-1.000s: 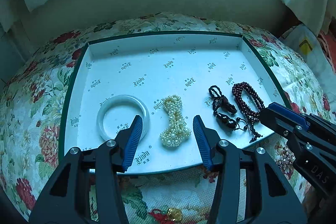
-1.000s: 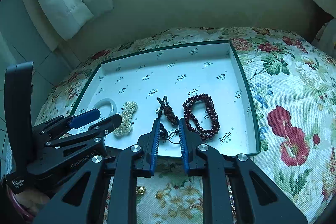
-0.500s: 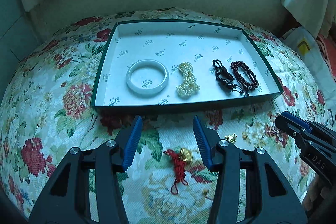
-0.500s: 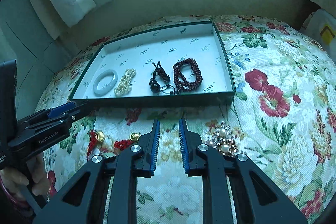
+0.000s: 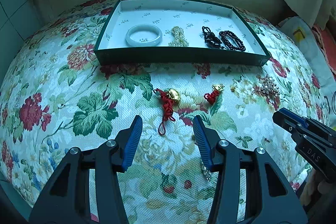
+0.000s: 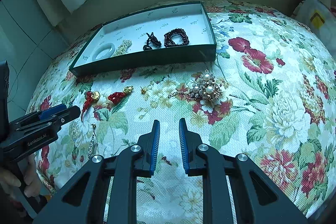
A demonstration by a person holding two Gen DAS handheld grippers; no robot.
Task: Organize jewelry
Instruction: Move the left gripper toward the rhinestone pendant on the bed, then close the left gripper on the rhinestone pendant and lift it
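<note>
The left claw (image 5: 167, 129) is hovering wide open, the red charm (image 5: 167, 106) lying lengthwise just ahead between its fingers; the right claw (image 6: 169, 131) is waiting narrow, empty

Both claws have drawn back from the green tray (image 5: 180, 56) toward the near side of the floral-covered table (image 5: 63, 85). The left claw (image 5: 167, 126), a second ago over the tray's pearl piece, now hangs spread above the cloth, just near of a red-tasselled gold charm (image 5: 169, 99). The right claw (image 6: 169, 126), earlier at the tray's near rim, now sits narrowly parted near of a pearl brooch (image 6: 206, 88), empty.
</note>
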